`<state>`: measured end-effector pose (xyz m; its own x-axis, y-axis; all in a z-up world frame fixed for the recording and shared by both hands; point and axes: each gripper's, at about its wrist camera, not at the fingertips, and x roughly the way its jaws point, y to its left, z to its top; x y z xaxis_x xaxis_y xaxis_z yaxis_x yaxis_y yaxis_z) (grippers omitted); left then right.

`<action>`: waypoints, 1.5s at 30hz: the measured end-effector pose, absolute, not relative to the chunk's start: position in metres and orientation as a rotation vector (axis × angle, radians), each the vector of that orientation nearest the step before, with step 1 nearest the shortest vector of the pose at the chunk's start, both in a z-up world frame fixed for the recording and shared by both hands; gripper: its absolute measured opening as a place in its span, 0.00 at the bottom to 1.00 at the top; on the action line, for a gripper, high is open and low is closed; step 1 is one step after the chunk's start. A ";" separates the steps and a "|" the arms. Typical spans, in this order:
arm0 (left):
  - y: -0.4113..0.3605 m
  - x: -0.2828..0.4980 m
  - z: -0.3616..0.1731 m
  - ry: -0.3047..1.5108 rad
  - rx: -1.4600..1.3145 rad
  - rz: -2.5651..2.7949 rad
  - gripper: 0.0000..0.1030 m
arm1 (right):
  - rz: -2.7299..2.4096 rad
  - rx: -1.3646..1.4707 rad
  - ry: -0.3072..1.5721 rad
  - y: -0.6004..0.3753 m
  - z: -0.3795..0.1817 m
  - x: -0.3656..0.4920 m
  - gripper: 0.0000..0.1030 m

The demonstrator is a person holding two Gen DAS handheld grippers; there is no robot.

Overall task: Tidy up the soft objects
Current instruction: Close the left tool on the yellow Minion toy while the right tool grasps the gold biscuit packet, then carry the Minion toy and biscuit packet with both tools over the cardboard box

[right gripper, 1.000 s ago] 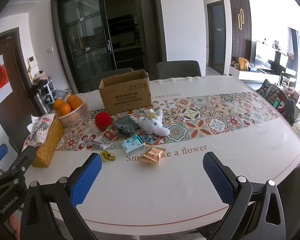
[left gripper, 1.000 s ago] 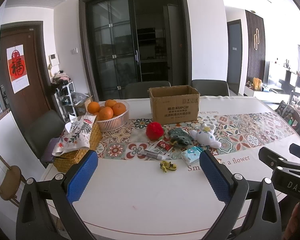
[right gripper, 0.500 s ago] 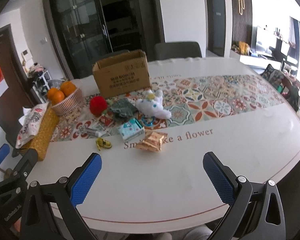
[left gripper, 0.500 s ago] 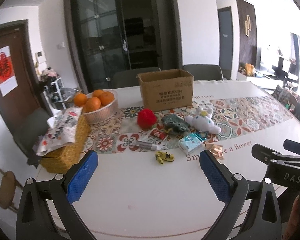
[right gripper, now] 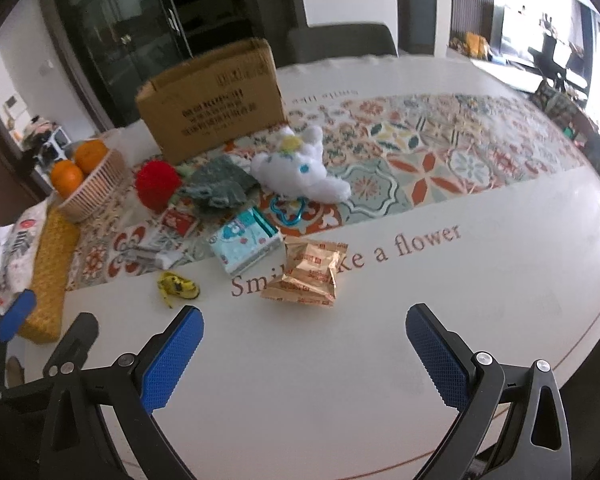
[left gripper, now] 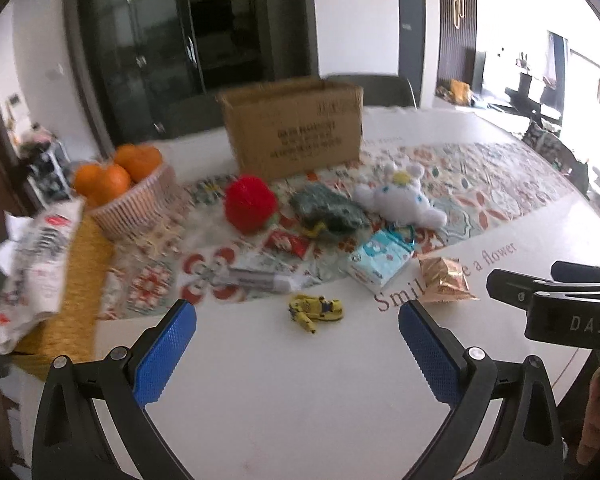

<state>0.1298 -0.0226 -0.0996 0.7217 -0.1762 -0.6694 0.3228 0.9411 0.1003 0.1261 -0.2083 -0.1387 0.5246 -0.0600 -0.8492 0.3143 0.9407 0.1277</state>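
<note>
A white plush toy, a dark green soft toy and a red fluffy ball lie on the patterned runner in front of an open cardboard box. My left gripper is open above the bare white table, short of a small yellow toy. My right gripper is open too, just short of a gold snack packet. Neither holds anything.
A blue tissue pack, a red packet, a tube and a blue carabiner lie among the toys. At the left stand a basket of oranges and a woven tissue box. Chairs stand behind the table.
Both grippers have moved forward and lower toward the objects, which now look larger. The jaws stay open. Nothing on the table has moved.
</note>
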 end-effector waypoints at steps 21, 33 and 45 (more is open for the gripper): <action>-0.044 0.231 -0.204 1.058 0.166 -0.351 0.94 | -0.243 0.277 1.212 -0.227 -0.224 0.213 0.98; -0.052 0.243 -0.228 1.117 0.157 -0.340 0.68 | -0.216 0.302 1.244 -0.238 -0.247 0.225 0.84; -0.049 0.238 -0.230 1.131 0.114 -0.338 0.55 | -0.137 0.244 1.234 -0.222 -0.245 0.221 0.57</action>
<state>0.2383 -0.0495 -0.2299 0.3815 -0.2071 -0.9009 0.3220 0.9433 -0.0805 0.2214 -0.2224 -0.2450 0.3269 0.0283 -0.9446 0.2342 0.9660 0.1100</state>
